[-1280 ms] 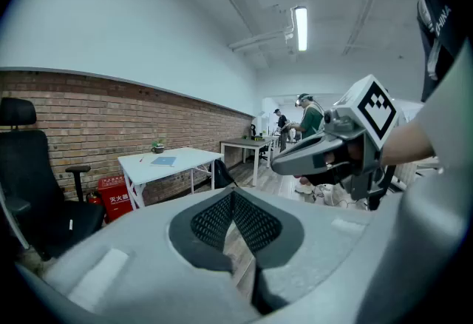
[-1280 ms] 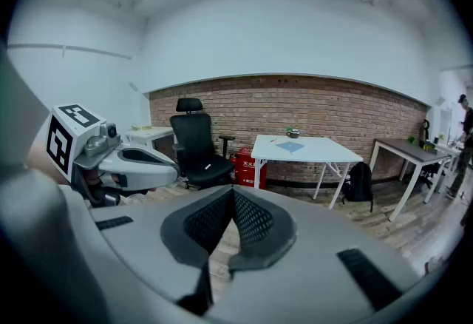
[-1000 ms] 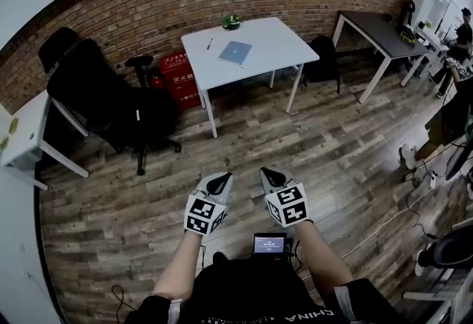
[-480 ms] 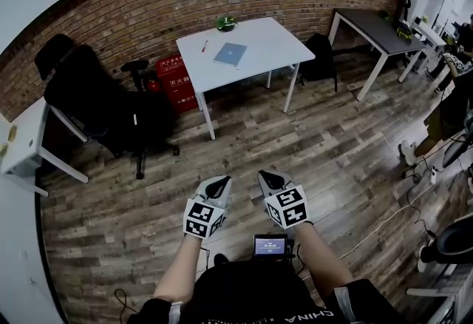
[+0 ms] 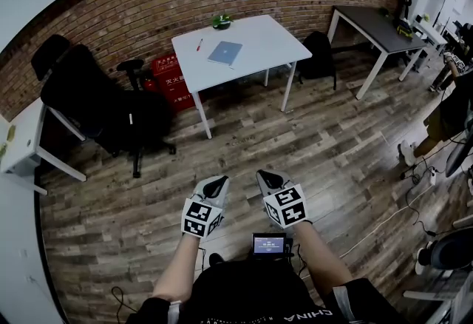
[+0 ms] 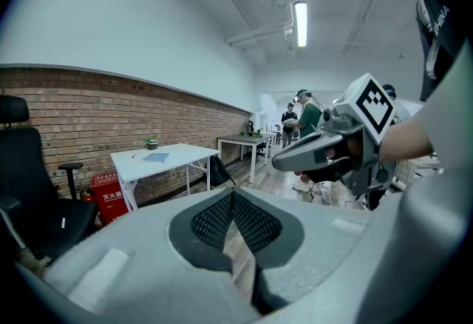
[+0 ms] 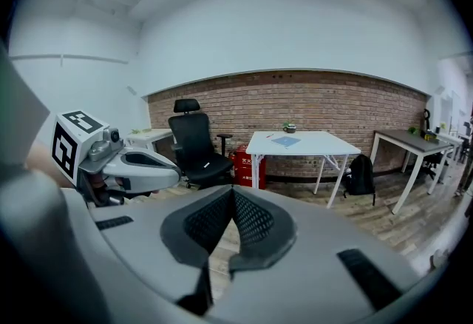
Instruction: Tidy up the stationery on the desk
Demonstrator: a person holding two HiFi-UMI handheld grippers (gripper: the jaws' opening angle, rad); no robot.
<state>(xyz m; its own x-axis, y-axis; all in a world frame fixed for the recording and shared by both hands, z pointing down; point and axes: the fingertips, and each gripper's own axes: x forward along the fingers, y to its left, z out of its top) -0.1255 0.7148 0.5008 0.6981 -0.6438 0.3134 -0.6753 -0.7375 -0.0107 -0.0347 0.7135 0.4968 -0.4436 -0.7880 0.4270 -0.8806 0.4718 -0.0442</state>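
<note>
The person stands out on the wooden floor [image 5: 318, 137], well apart from the white surface [image 5: 259, 41], which sits at twelve o'clock against the brick wall [image 5: 148, 4]. The left hand-held gripper [image 5: 218, 183] and the right hand-held gripper [image 5: 270, 179] are carried low and side by side in front of the body, noses aimed toward that surface. Each has its jaws pressed together with nothing between them. That makes sense to me: nothing is within reach from here, so there is no reason to hold them open.

The stationery lies on the surface. A blue notebook [image 5: 225, 52] lies flat left of the middle, and a red pen [image 5: 199, 44] sits near it at its ten o'clock, not touching it. A small green plant [image 5: 221, 20] stands by the back edge, at the notebook's twelve o'clock. I'd guess it is decoration and not part of the job.

I judge the tidying has not begun. It most likely comes down to bringing the pen and notebook together, and the first need is to get close.

A black chair [image 5: 89, 100] stands at the person's ten o'clock, with a red box [image 5: 168, 72] between it and the surface's left legs. A dark bag [image 5: 319, 56] leans by the right legs. None of these sits on the straight line to the front edge, so a head-on approach looks easiest.
</note>
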